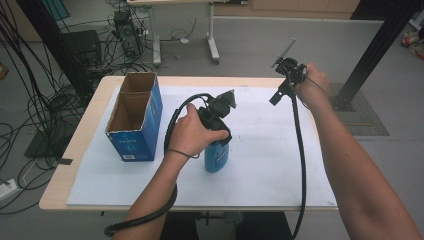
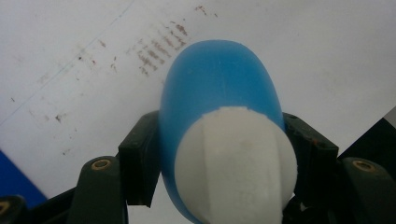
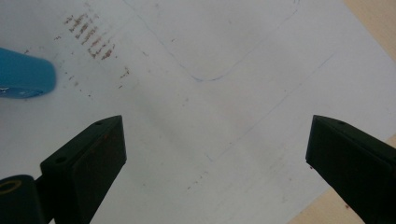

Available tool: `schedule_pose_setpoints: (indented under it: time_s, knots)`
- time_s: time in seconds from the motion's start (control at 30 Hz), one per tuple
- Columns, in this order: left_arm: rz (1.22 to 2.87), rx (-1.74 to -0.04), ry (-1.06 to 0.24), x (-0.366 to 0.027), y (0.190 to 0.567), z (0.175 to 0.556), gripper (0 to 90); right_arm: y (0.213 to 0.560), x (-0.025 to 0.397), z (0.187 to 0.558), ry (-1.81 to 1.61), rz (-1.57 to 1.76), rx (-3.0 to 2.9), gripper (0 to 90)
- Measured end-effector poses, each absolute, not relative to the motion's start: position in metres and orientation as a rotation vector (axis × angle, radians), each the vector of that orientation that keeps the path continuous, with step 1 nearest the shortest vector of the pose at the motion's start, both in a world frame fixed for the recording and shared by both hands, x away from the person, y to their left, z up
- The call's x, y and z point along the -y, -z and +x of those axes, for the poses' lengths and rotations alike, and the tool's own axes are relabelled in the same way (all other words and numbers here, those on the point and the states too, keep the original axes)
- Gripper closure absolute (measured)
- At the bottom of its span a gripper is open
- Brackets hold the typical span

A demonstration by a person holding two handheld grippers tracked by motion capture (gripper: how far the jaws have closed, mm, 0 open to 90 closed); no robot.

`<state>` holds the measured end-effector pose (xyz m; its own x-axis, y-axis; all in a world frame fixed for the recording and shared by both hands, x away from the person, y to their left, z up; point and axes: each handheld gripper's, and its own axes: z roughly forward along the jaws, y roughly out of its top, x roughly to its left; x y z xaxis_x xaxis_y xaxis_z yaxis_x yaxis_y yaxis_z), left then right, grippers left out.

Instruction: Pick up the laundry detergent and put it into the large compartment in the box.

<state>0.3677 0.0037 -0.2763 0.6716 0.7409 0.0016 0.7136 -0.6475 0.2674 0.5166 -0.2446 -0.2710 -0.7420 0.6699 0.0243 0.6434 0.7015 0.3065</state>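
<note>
At mid-table my left gripper (image 1: 218, 131) clamps the blue bottle (image 1: 217, 156); next, carry it toward the cardboard box (image 1: 135, 116), right gripper (image 1: 280, 92) open.

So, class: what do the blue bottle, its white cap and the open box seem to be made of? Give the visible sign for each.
Bottle: probably plastic, smooth and matt with a soft sheen.
Cap: likely plastic too, white, slightly grainy, with a moulded ridge.
Box: cardboard, brown raw inside, printed glossy blue outside.
</note>
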Motion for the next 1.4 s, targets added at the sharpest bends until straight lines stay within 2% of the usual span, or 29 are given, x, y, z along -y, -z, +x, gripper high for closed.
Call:
schedule_pose_setpoints:
  time_s: [1.4]
  knots:
    - [2.650,-1.185,-0.162,-0.0017,0.2760,0.3688,37.5,0.2711,0.2461,0.5166,-0.456,1.080,-2.820,4.6]
